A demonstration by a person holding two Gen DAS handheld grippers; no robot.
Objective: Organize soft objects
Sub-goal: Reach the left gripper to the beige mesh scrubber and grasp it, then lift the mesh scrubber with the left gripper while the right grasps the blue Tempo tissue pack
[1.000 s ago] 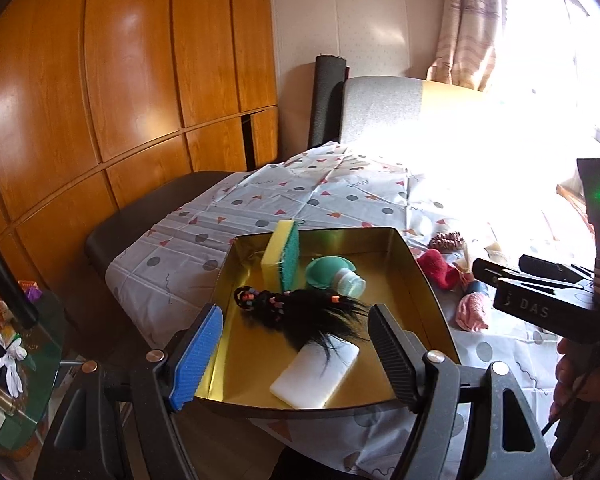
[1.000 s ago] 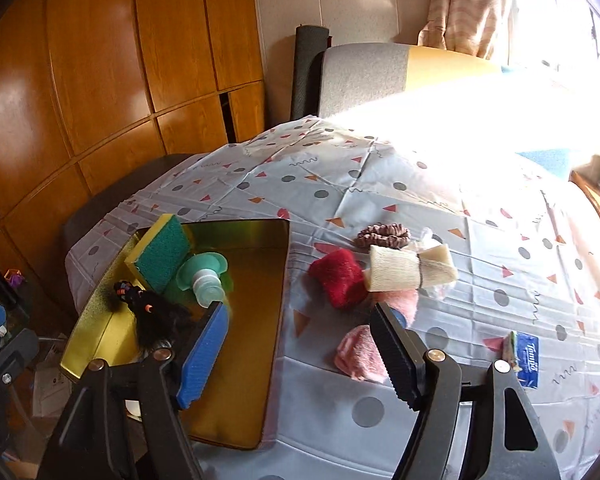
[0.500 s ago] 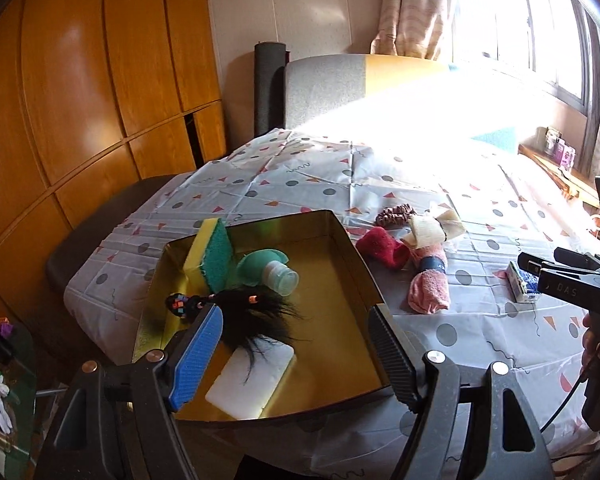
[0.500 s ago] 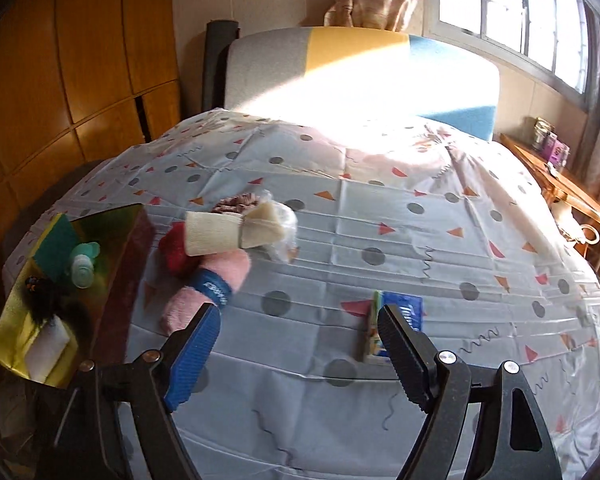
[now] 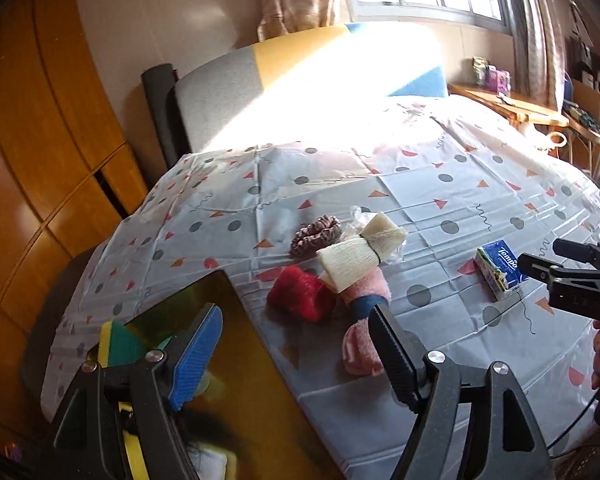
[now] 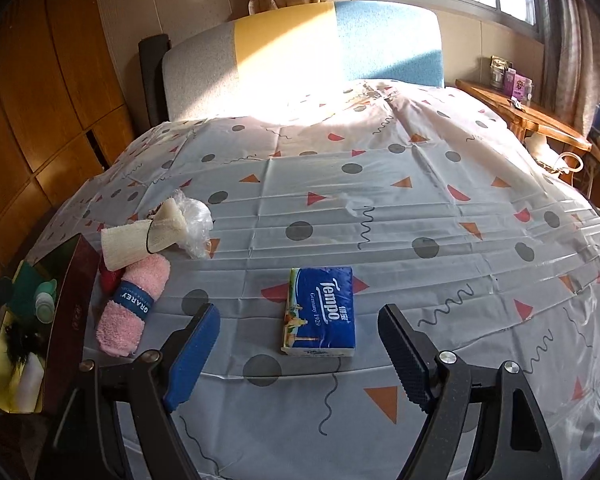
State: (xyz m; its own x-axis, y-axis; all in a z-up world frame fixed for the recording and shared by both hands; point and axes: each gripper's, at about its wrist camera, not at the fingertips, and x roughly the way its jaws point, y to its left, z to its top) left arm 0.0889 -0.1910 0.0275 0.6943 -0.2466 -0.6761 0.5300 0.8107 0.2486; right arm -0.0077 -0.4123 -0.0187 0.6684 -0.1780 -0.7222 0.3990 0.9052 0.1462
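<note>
On the sunlit patterned bedcover, your right gripper has just been opening and hangs empty over the tissue pack, seemingly to take it, while your left gripper, also open and empty, waits near the gold tray.

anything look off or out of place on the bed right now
Mostly no. The Tempo tissue pack lies alone, apart from the pile of soft things by the gold tray. In that pile the cream roll rests crooked atop the pink towel roll, with crumpled clear plastic beside it.
</note>
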